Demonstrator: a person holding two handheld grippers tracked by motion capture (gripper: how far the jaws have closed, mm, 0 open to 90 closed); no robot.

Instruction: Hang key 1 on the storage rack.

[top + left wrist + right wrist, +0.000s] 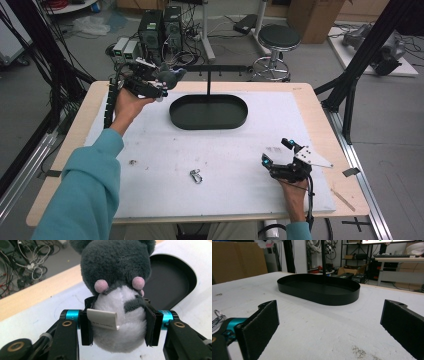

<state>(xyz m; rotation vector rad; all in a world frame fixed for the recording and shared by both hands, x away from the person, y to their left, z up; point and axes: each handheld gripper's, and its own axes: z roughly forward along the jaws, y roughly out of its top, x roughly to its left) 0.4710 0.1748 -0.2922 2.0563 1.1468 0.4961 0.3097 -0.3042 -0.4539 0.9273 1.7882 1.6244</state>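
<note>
A grey-and-white plush toy (172,77) with pink paws hangs above the table's far left corner, and my left gripper (162,88) is shut on it. In the left gripper view the pads squeeze the plush toy's (117,277) white belly from both sides, and a white label (103,319) curls off beside one pad. Just right of the toy lies a black oval tray (208,125), seen behind it too (172,282). My right gripper (276,152) rests at the near right of the table, open, nothing between its fingers (332,325). The tray (322,296) lies ahead of it.
A thin black post (208,82) with a crossbar rises from the tray's far side. A small metal clip (196,176) lies on the white mat (150,145) at near centre, with a speck of debris (133,162) to its left. A stool (279,37) stands beyond the table.
</note>
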